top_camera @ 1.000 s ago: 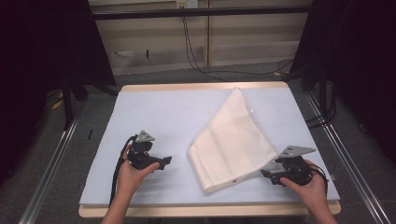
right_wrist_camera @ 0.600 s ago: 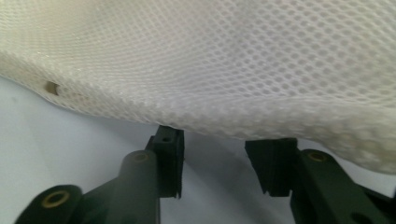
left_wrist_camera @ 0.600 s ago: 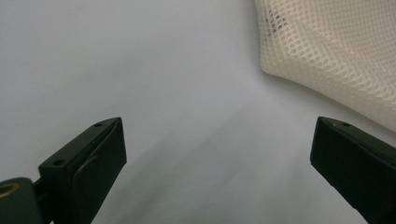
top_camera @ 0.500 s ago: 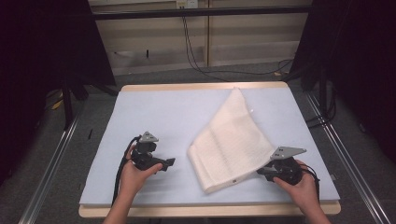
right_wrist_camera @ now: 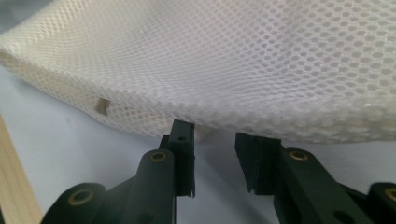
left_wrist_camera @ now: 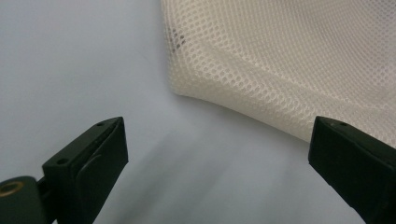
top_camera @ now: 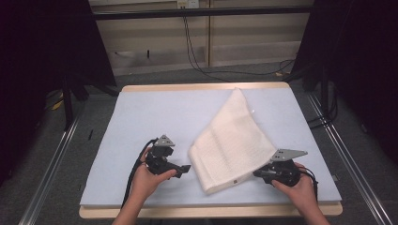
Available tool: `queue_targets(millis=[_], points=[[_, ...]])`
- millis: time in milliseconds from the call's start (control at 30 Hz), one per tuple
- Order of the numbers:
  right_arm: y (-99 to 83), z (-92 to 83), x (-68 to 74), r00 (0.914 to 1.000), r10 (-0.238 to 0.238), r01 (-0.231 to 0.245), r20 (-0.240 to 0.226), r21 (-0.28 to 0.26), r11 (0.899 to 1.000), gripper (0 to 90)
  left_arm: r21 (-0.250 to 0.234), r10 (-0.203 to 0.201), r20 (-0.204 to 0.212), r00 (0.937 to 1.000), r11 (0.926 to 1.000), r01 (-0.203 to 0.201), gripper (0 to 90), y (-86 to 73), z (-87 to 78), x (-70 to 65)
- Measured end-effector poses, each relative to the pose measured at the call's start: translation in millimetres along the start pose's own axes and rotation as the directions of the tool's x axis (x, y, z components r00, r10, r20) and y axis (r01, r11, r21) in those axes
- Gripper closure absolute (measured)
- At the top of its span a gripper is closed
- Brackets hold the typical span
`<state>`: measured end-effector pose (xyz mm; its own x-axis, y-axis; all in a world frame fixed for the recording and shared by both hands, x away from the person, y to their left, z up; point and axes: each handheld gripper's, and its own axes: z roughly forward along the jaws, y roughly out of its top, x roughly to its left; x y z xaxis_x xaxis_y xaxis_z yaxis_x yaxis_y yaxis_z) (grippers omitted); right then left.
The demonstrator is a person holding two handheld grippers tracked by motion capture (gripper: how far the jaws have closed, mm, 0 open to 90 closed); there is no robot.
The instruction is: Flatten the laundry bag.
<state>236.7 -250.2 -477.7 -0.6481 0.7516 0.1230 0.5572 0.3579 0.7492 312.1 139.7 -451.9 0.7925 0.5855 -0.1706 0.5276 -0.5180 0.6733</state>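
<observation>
A cream-white folded mesh cloth (top_camera: 232, 140) lies right of centre on the pale blue worktop (top_camera: 141, 117). At its four o'clock corner, the right tool (top_camera: 257, 174), held level, has narrowed its jaws, gap remaining. At eight o'clock, the left tool (top_camera: 187, 168) points rightward, jaws wide apart.

No text, label, brand, number or sign can be read in any view. The cream mesh cloth (top_camera: 232, 140) carries a small tag at its near edge, seen in the high view and as a pale tab in the right gripper view, but it is too small and blurred to show any lettering.
</observation>
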Motion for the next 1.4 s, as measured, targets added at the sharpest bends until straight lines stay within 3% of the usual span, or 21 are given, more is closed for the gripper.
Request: queue_targets(millis=[100,200,267,300,367,433,600,700,900,1200,1333,1400], points=[[1.0,-1.5,4.1,0.9992,0.032,-0.033,-0.024,-0.014,0.999,57.7,-0.006,-0.001,0.002,1.0,1.0,0.001,4.7,-0.3,0.7,-0.5],[2.8,4.9,9.8,0.9997,0.021,-0.021,-0.011,0.01,1.0,53.7,-0.009,0.002,0.001,1.0,1.0,-0.002,4.9,0.3,-0.9,-0.7],[2.2,11.6,11.9,0.9999,-0.001,0.0,0.01,0.048,0.999,57.6,-0.007,0.008,0.003,1.0,0.9999,-0.008,5.1,0.5,-1.4,-1.8],[2.3,12.9,13.2,0.9996,-0.009,0.008,0.025,0.042,0.999,61.6,-0.016,-0.001,-0.001,1.0,0.9999,0.001,5.2,0.6,-0.9,-3.5],[4.4,13.1,13.0,0.9988,-0.039,0.038,0.03,0.054,0.998,77.8,-0.015,0.004,0.009,0.9999,0.9999,-0.004,5.2,1.1,-0.3,-5.3],[5.4,12.0,12.8,0.9987,-0.037,0.035,0.036,0.06,0.998,84.7,-0.009,0.014,0.015,0.9998,0.9999,-0.014,5.1,2.1,0.9,-7.4],[11.5,8.3,10.9,0.9996,-0.022,0.021,0.019,0.042,0.999,87.1,-0.012,0.027,0.04,0.9988,0.9996,-0.027,5.2,5.3,2.8,-13.5],[16.6,4.5,11.0,0.9998,-0.02,0.02,0.003,0.02,1.0,87.2,-0.007,0.027,0.084,0.9961,0.9996,-0.026,5.5,6.9,5.9,-17.8],[25.0,3.1,13.5,0.9996,-0.021,0.021,-0.016,-0.003,1.0,87.3,-0.011,0.045,0.096,0.9944,0.999,-0.044,5.4,10.9,10.5,-25.9],[36.1,1.8,12.5,0.9991,0.005,-0.006,-0.042,-0.039,0.999,87.3,-0.017,0.108,0.139,0.9844,0.9942,-0.106,5.6,24.3,14.8,-43.2],[40.9,2.4,13.8,0.9988,0.011,-0.014,-0.047,-0.051,0.999,87.3,0.006,0.118,0.133,0.9841,0.9927,-0.12,5.2,28.2,19.5,-48.1],[44.1,2.6,13.9,0.9984,0.015,-0.018,-0.054,-0.052,0.998,87.2,-0.005,0.123,0.139,0.9826,0.9923,-0.124,4.1,28.5,21.8,-48.7]])
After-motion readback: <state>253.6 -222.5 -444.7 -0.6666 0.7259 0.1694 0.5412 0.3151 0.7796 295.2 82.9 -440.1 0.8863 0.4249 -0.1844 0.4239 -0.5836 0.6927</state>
